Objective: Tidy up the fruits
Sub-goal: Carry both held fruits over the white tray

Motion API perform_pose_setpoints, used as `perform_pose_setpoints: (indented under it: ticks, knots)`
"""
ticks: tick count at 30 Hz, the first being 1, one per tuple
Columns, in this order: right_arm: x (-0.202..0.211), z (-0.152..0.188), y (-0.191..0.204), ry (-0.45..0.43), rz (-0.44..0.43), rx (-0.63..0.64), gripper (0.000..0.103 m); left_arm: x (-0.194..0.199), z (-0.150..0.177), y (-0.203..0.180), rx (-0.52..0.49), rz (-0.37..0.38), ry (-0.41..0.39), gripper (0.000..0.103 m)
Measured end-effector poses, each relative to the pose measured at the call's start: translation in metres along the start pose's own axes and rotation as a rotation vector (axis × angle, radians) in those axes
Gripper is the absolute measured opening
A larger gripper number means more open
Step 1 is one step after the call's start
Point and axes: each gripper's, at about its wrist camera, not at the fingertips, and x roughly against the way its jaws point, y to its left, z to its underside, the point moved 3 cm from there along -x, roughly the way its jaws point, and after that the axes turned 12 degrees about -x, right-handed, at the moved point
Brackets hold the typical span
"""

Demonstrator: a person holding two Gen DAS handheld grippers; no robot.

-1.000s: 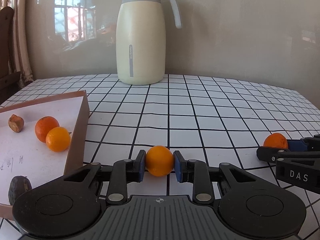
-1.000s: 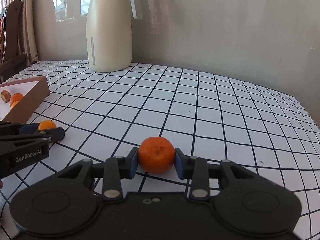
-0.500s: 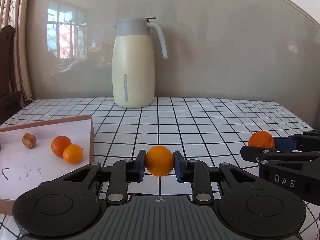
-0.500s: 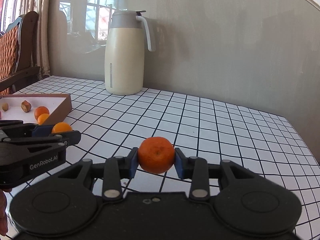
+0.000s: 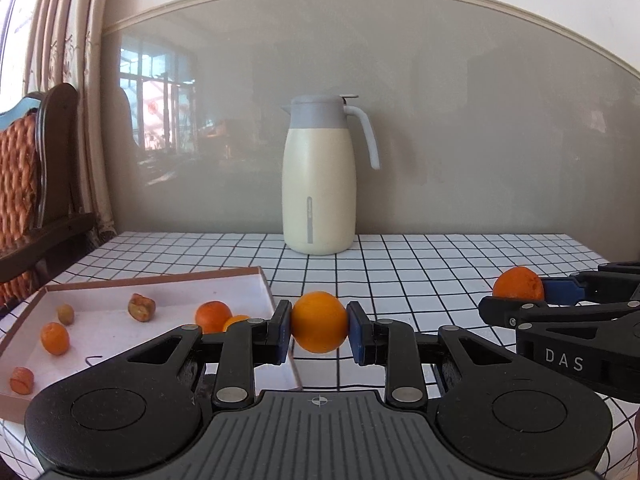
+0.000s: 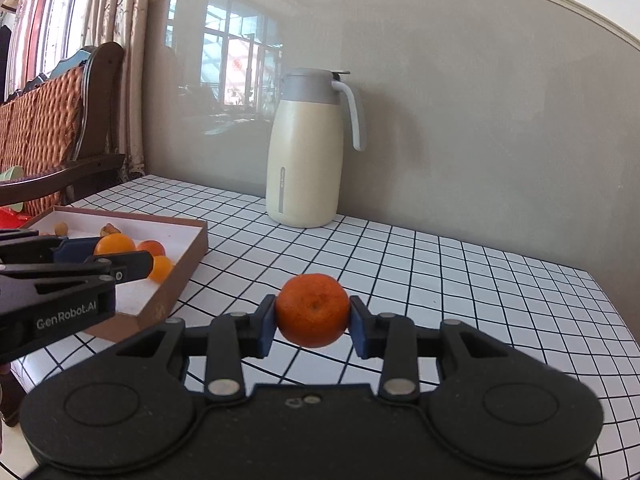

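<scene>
My left gripper (image 5: 319, 330) is shut on a smooth orange (image 5: 319, 322) and holds it in the air over the right edge of the brown box (image 5: 160, 278). My right gripper (image 6: 313, 320) is shut on a darker tangerine (image 6: 313, 310), lifted above the checked tablecloth, right of the box (image 6: 188, 256). The box holds several small oranges (image 5: 213, 315) and brownish fruits (image 5: 141, 307). The right gripper with its tangerine (image 5: 518, 283) shows at the right of the left wrist view; the left gripper with its orange (image 6: 114, 245) shows at the left of the right wrist view.
A cream and grey thermos jug (image 5: 320, 176) stands at the back of the table by the wall. The checked tablecloth (image 5: 420, 264) covers the table. A wooden chair (image 5: 36, 184) with a woven back stands to the left.
Both grippers have risen from the table with their fruits held. The left gripper now sits higher and closer over the box's right edge.
</scene>
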Motion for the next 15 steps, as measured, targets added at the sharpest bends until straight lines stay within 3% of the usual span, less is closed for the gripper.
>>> perform_pose_setpoints:
  ticks: [15]
  knots:
    - [0.004,-0.002,0.075,-0.039,-0.147,0.079,0.029,0.035,0.015,0.072,0.035,-0.138,-0.041,0.030]
